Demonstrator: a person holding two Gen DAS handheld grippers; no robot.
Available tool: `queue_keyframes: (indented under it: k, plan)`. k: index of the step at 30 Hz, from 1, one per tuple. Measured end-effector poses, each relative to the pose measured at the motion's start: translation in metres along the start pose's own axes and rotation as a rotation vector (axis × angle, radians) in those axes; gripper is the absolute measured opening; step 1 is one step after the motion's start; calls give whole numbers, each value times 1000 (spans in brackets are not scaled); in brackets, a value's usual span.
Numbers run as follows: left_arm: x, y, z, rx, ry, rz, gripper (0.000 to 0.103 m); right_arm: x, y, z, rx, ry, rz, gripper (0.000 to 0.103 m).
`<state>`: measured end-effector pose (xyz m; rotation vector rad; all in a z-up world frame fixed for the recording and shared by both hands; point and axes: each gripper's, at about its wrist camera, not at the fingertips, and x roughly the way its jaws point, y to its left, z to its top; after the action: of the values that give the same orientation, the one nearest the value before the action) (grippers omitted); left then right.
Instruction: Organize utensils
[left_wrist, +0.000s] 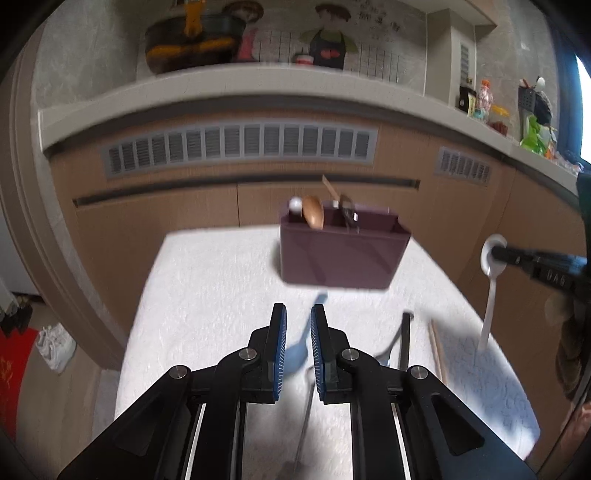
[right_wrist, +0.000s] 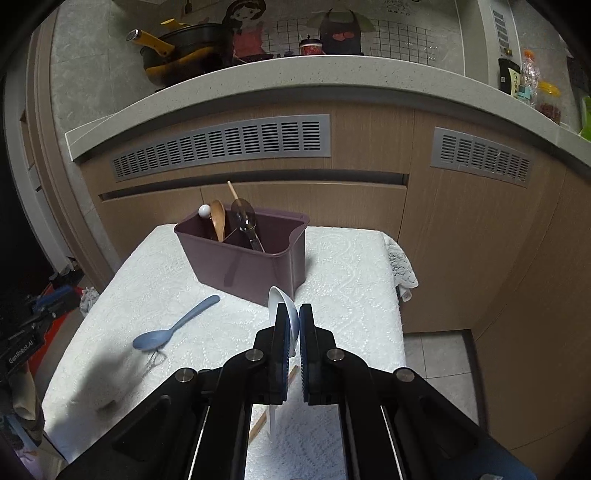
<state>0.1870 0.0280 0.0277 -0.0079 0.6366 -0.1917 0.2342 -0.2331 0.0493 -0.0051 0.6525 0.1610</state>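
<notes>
A purple utensil caddy (left_wrist: 343, 251) (right_wrist: 245, 254) stands on the white-clothed table and holds a wooden spoon (right_wrist: 218, 219), a dark ladle (right_wrist: 244, 218) and a white-knobbed stick. My right gripper (right_wrist: 294, 312) is shut on a white spoon (right_wrist: 282, 306) by its bowl, held above the table in front of the caddy; it shows at the right in the left wrist view (left_wrist: 491, 280). My left gripper (left_wrist: 298, 314) is open with a narrow gap, above a blue spoon (left_wrist: 299, 350) (right_wrist: 170, 330) lying on the cloth.
A metal whisk-like utensil (left_wrist: 388, 354), a dark stick (left_wrist: 406, 339) and a wooden chopstick (left_wrist: 437, 350) (right_wrist: 273, 402) lie on the cloth. Wooden cabinets with grey vents (right_wrist: 221, 147) stand behind the table. The table edge (right_wrist: 400, 314) drops to tiled floor on the right.
</notes>
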Motion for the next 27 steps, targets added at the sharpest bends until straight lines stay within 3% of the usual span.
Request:
queue_keyframes:
  k: [5,7,17,18,19,20,27]
  plan:
    - [27,10,-24,4,122,-61,47,4,-2,-3,7,24,14,4]
    - [38,11,-34,11,150,-79,53,8,-4,-6,17,39,29,4]
    - [117,4,-52,35,220,-3,54,28,0,-22,22,105,49,4]
    - [121,4,-51,31,227,6,53,30,1,-23,20,108,49,4]
    - [126,4,-51,23,232,25,44,31,2,-24,20,111,49,4]
    - [127,4,-50,19,232,32,38,31,3,-24,19,112,50,4]
    - [83,-4,-37,64,116,53,38,28,5,-24,13,100,45,4]
